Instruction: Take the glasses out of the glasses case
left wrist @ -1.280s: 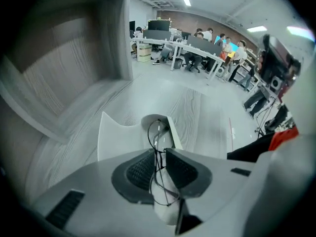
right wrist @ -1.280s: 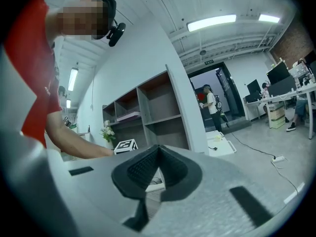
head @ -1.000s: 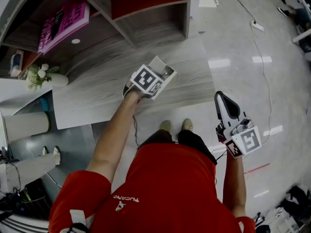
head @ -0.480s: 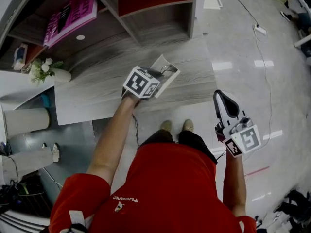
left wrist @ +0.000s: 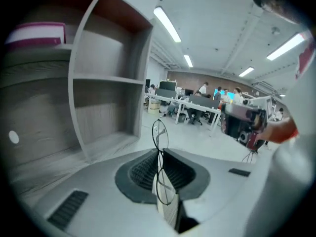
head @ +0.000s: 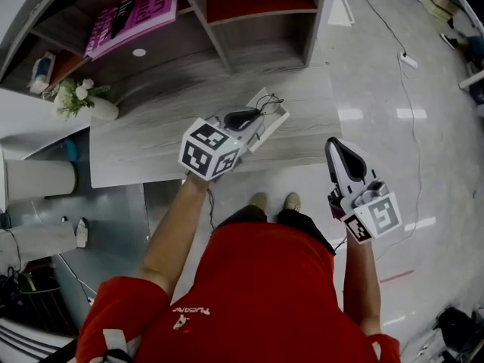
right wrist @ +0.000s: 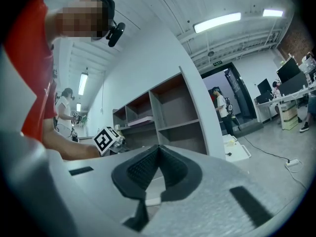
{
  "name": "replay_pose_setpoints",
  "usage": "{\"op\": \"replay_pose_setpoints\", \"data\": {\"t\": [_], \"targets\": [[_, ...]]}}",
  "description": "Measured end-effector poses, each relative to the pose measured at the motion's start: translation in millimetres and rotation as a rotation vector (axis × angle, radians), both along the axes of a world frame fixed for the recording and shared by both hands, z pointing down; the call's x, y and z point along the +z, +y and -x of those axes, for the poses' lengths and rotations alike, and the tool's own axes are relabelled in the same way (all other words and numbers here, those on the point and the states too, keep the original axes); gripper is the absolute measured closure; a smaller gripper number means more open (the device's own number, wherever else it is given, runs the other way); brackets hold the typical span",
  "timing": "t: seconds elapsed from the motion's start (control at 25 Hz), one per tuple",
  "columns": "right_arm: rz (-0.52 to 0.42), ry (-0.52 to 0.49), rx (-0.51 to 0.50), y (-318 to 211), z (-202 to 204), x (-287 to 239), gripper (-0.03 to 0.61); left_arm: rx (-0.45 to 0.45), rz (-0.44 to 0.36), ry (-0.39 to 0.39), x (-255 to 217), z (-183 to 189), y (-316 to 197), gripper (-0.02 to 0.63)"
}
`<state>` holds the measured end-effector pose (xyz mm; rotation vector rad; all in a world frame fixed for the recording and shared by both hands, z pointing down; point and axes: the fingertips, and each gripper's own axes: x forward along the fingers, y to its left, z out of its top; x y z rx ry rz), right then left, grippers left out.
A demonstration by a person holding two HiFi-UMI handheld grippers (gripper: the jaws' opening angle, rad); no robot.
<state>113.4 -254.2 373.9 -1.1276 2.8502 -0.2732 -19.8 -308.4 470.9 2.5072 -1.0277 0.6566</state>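
Thin round wire-framed glasses (left wrist: 159, 154) are pinched at the bridge, one lens above the other, by my left gripper (left wrist: 160, 157), which is shut on them. In the head view that gripper (head: 253, 114) hangs above the grey wood table (head: 159, 127), and the glasses (head: 266, 103) stick out past its tips. Just beneath lies the open white glasses case (head: 275, 121). My right gripper (head: 333, 148) is off to the right, over the floor beyond the table's edge. Its jaws are shut with nothing between them (right wrist: 157, 149).
A shelf unit (head: 257, 21) stands at the back of the table, with a pink book (head: 128, 17) on a shelf. A small vase of flowers (head: 83, 100) sits at the table's left end. A cable and power strip (head: 408, 59) lie on the floor at right.
My left gripper has risen from the case and tilted upward, lifting the glasses clear of it. My right gripper has shifted slightly.
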Motion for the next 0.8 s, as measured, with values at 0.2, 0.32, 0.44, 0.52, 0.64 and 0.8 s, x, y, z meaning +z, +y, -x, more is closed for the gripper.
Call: {"op": "replay_pose_setpoints", "data": {"t": [0.2,0.32,0.44,0.52,0.64,0.8], "targets": [[-0.022,-0.014,-0.010,6,14,-10,0.574,-0.041,-0.128,0.139,-47,-4,16,0.578],[-0.032,-0.022,-0.009,10,19,-16,0.574,-0.050,-0.216,0.254,-78,-8,27,0.578],[-0.047,-0.028,-0.011,15,23,-22,0.574,-0.047,-0.316,0.354,-108,-9,40,0.578],[-0.057,-0.033,-0.014,19,25,-26,0.574,-0.054,-0.362,0.394,-127,-8,48,0.578],[-0.073,-0.034,-0.021,24,30,-32,0.574,-0.058,-0.411,0.430,-143,-7,58,0.578],[-0.097,-0.018,-0.028,29,35,-36,0.574,-0.059,-0.438,0.435,-145,-3,65,0.578]]}}
